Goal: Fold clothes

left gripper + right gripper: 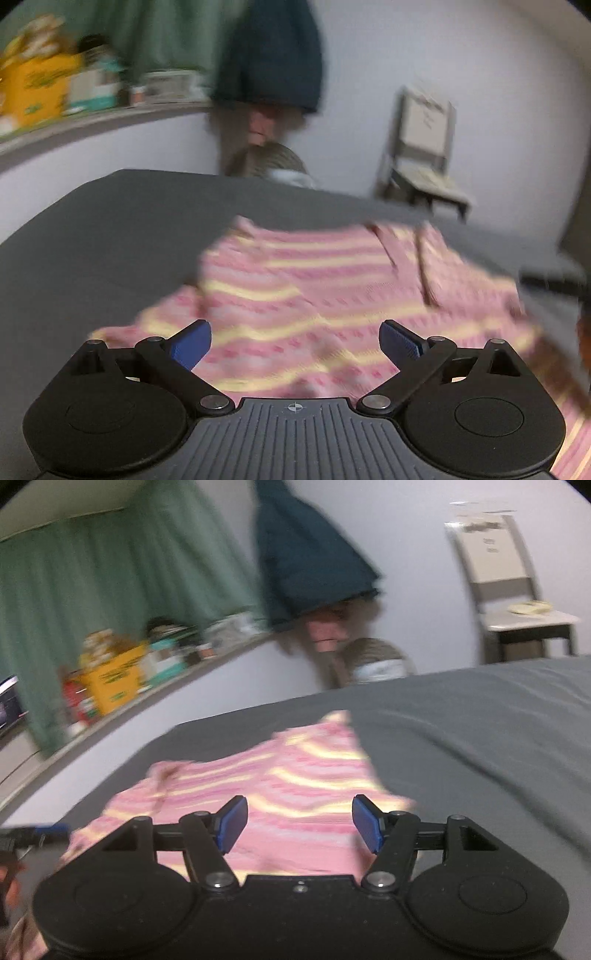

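A pink and yellow striped sweater is seen spread on a grey bed sheet, filling the lower middle and right of the left wrist frame. The left gripper is held above the near part of the garment, at the bottom centre of that frame; its blue pads are spread wide apart and nothing is gripped between them, the knit being seen only beyond and below the gap.

In the right wrist view the sweater is found in the lower centre and lower left, one corner pointing toward the middle of the frame. The right gripper is placed over the near edge of the cloth, its jaws parted to a moderate width, with no fabric pinched by the pads. Whether the pads brush the cloth cannot be told, since both frames are blurred.

A chair is seen at the upper right against the pale wall, and a yellow box on a ledge at the left
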`<state>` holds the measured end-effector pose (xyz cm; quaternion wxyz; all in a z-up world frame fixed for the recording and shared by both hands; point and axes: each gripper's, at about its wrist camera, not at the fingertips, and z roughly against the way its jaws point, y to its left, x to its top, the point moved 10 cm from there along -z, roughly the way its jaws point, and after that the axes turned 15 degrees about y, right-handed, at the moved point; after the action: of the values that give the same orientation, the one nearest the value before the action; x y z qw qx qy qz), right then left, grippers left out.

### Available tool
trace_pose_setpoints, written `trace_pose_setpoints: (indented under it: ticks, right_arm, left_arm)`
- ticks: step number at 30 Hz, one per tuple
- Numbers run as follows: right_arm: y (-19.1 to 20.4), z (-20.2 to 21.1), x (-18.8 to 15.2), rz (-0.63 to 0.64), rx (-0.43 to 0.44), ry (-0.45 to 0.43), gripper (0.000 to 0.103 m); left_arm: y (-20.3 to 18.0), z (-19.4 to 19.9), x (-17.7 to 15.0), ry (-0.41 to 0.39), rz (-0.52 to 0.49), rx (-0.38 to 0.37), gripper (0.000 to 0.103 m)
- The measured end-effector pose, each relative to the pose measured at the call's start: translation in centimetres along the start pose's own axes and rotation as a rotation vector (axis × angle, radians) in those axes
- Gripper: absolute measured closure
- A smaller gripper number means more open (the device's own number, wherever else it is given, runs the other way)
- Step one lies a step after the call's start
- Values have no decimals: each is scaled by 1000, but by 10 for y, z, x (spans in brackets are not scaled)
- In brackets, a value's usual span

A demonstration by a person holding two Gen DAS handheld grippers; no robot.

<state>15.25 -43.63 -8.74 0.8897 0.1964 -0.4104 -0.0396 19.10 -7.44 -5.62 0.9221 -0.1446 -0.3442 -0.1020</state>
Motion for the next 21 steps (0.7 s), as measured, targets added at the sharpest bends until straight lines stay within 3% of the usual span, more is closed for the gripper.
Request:
trace_pose_setpoints:
  ticks: [4, 6, 9, 14, 21]
  right_arm:
    - [51, -11, -7, 89, 155, 68, 42]
    - [77, -17, -9, 111, 221, 106, 42]
    - [110, -32, 6, 128, 247, 137, 42]
    - [168, -99, 49, 191, 230, 216, 43]
    - [201, -217, 98, 139, 116, 384, 45]
  left_arm:
    - [49, 2, -3, -54, 212, -27, 5]
    - [64, -2, -6, -105, 301, -82, 5]
    - [71, -8, -14, -186, 402, -202, 5]
    - [77, -35, -28, -212, 455, -184, 5]
    - [68, -53, -36, -237, 377, -146, 5]
